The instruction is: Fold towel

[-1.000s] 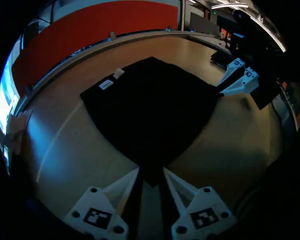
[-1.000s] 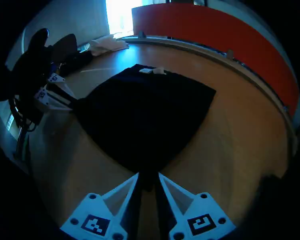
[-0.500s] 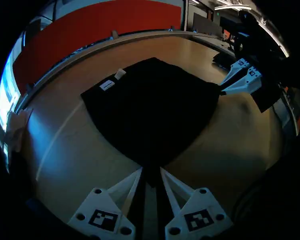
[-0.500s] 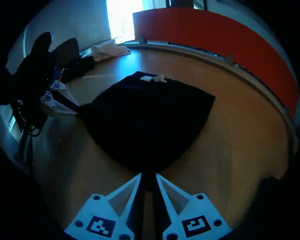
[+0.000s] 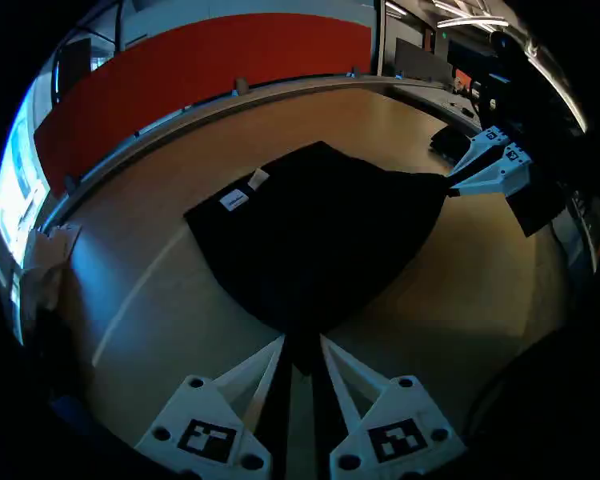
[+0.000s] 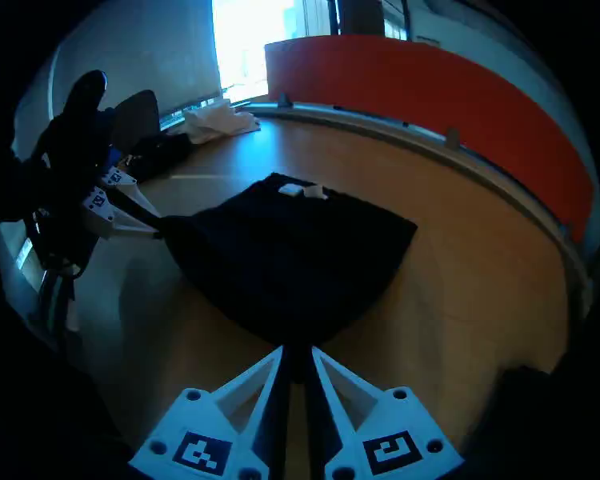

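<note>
**Two corners pinched, black towel ahead of both grippers**

Around the wooden table (image 5: 140, 272) I see a red partition (image 5: 204, 72) along the far edge. A crumpled white cloth (image 6: 216, 120) lies near the bright window (image 6: 252, 40), and a dark chair (image 6: 136, 116) stands at the left of the right gripper view.

Compared with a second ago, both pairs of fingers stand closer together. The towel's white labels (image 5: 238, 198) sit lower in the left gripper view.

The black towel (image 5: 324, 224) lies on the table directly ahead of each gripper. The left gripper (image 5: 302, 346) is narrowed onto the near corner, with dark cloth running between its fingers. The right gripper (image 6: 298, 352) pinches the neighbouring corner the same way. In the left gripper view I see it at the towel's right-hand corner.
</note>
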